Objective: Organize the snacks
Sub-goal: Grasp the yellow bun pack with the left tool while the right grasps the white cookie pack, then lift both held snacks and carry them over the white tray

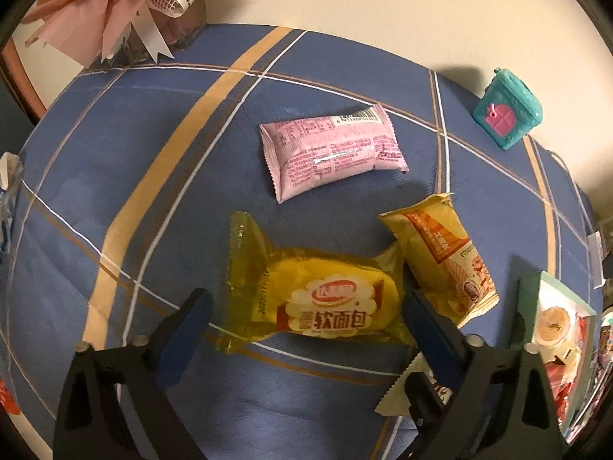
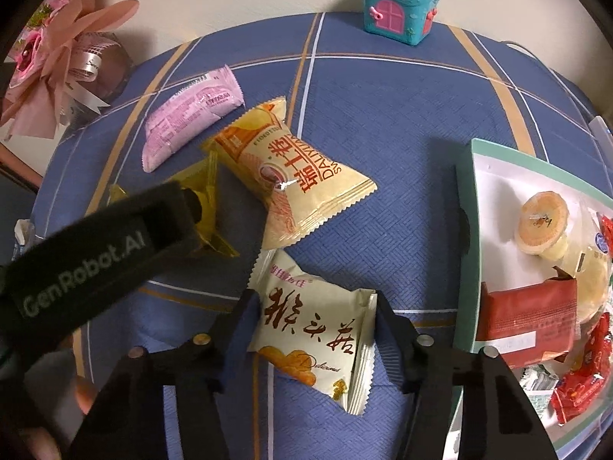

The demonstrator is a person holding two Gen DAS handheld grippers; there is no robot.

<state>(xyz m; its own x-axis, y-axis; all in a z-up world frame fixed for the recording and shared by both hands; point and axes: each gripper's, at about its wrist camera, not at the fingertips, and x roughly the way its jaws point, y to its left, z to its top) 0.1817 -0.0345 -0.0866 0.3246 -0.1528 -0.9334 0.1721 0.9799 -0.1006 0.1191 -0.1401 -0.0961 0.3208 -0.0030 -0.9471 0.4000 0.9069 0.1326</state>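
A yellow bread packet (image 1: 325, 303) lies on the blue checked cloth (image 1: 153, 176) between the fingers of my left gripper (image 1: 306, 303). That gripper is open: its right finger is at the packet's edge and its left finger stands just clear of the wrapper. My right gripper (image 2: 316, 306) is shut on a cream snack packet (image 2: 314, 329), with a pad against each side edge. A yellow-orange roll packet (image 2: 291, 184) lies just beyond it, and a pink packet (image 2: 191, 115) lies farther back. At the right stands a green-rimmed box (image 2: 465, 191) with several snacks inside.
A teal toy house (image 2: 400, 7) stands at the far edge by the wall. A pink bouquet (image 2: 49, 73) fills the back left corner. The left gripper's body with its strap (image 2: 95, 253) crosses the right wrist view's left side. The box (image 1: 530, 299) sits close to the right of my left gripper.
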